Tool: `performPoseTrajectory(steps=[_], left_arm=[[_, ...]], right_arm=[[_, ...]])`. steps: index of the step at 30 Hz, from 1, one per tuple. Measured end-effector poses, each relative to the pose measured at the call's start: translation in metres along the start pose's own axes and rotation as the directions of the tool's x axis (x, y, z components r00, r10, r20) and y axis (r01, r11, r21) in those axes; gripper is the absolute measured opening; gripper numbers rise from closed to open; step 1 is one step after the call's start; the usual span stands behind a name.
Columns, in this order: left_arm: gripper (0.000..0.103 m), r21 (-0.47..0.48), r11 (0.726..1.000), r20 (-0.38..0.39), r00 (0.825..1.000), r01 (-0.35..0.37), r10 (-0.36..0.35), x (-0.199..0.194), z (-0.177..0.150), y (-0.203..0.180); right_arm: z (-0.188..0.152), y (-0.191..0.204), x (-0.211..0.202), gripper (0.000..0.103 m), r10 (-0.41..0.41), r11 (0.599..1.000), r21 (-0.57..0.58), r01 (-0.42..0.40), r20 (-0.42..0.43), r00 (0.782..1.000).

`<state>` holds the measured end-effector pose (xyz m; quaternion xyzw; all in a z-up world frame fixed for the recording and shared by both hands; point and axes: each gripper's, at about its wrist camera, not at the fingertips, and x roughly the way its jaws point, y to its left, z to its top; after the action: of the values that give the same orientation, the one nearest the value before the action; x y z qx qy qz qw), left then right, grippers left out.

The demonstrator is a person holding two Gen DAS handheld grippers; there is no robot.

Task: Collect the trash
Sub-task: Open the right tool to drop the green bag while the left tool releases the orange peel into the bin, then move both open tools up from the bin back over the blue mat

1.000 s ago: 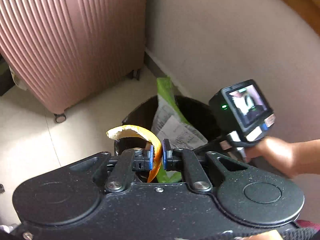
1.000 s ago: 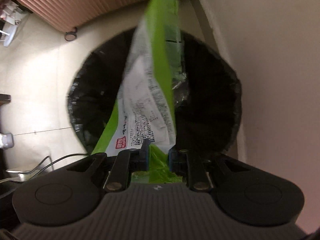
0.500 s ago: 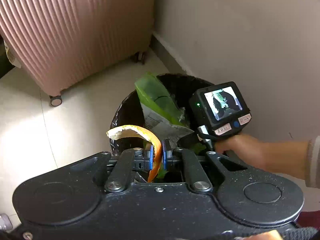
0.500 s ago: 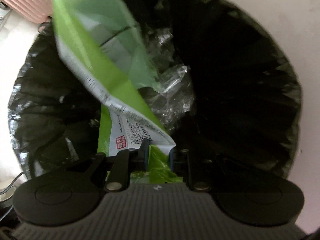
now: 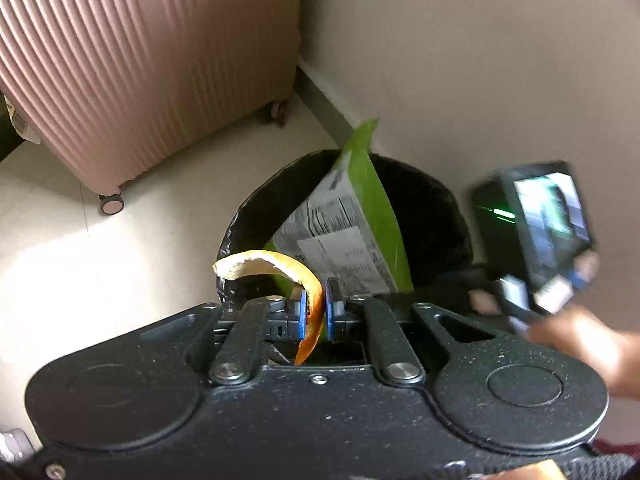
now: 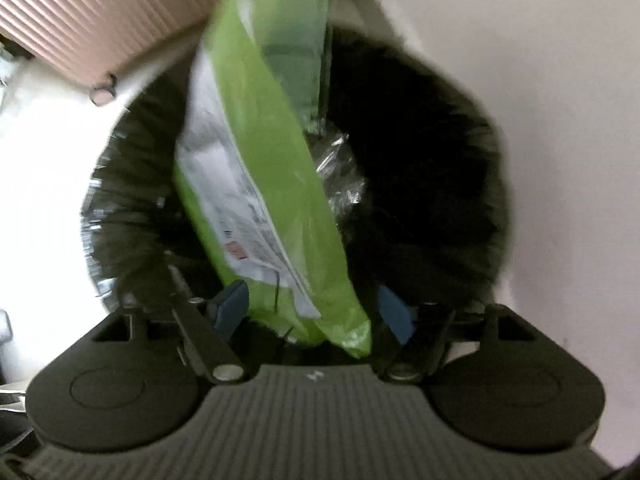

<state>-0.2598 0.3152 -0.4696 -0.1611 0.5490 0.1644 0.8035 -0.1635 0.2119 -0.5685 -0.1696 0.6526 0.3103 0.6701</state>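
The right gripper (image 6: pixel 310 306) is spread around the light, crinkly green bag (image 6: pixel 272 184); the left gripper (image 5: pixel 315 314) pinches the soft, thin orange peel (image 5: pixel 276 268) above the bin (image 5: pixel 436 216).

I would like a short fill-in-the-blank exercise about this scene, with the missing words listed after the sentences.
1. The left gripper is shut on a curled strip of orange ____.
2. The right gripper has its jaws ____, with the green packet between them.
3. The green packet hangs over the bin, which is lined with a ____ bag.
4. The wheeled suitcase beside the bin is ____ in colour.

Missing words: peel; open; black; pink
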Motion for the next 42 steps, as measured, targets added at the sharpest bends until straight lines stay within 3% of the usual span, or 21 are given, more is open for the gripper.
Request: performPoseTrajectory(steps=[15, 20, 25, 34, 39, 42], left_arm=[[0.016, -0.006, 1.000, -0.072, 0.997, 0.017, -0.017, -0.009, 0.040, -0.022], [0.041, 0.005, 1.000, -0.092, 0.996, 0.001, -0.001, -0.010, 0.049, -0.034], [0.044, 0.049, 0.999, -0.102, 0.994, -0.022, 0.027, -0.021, 0.056, -0.048], [0.050, 0.091, 0.995, -0.038, 0.999, -0.031, 0.035, -0.093, 0.083, -0.077], [0.053, 0.112, 0.993, 0.032, 0.999, -0.031, 0.028, -0.156, 0.109, -0.104], [0.057, 0.121, 0.993, 0.084, 0.996, -0.016, 0.005, -0.197, 0.129, -0.123]], right_arm=[[-0.059, -0.027, -0.198, 0.087, -0.020, 0.996, 0.084, 0.003, 0.207, 0.978], [-0.068, -0.035, -0.237, 0.087, -0.053, 0.994, 0.104, 0.027, 0.261, 0.964], [-0.071, -0.036, -0.260, 0.087, -0.067, 0.994, 0.097, 0.039, 0.301, 0.951], [-0.072, -0.041, -0.324, 0.087, -0.033, 0.998, 0.067, 0.006, 0.410, 0.911], [-0.073, -0.053, -0.378, 0.087, -0.001, 0.998, 0.051, -0.028, 0.488, 0.873], [-0.074, -0.065, -0.418, 0.087, 0.015, 0.997, 0.051, -0.051, 0.546, 0.838]])
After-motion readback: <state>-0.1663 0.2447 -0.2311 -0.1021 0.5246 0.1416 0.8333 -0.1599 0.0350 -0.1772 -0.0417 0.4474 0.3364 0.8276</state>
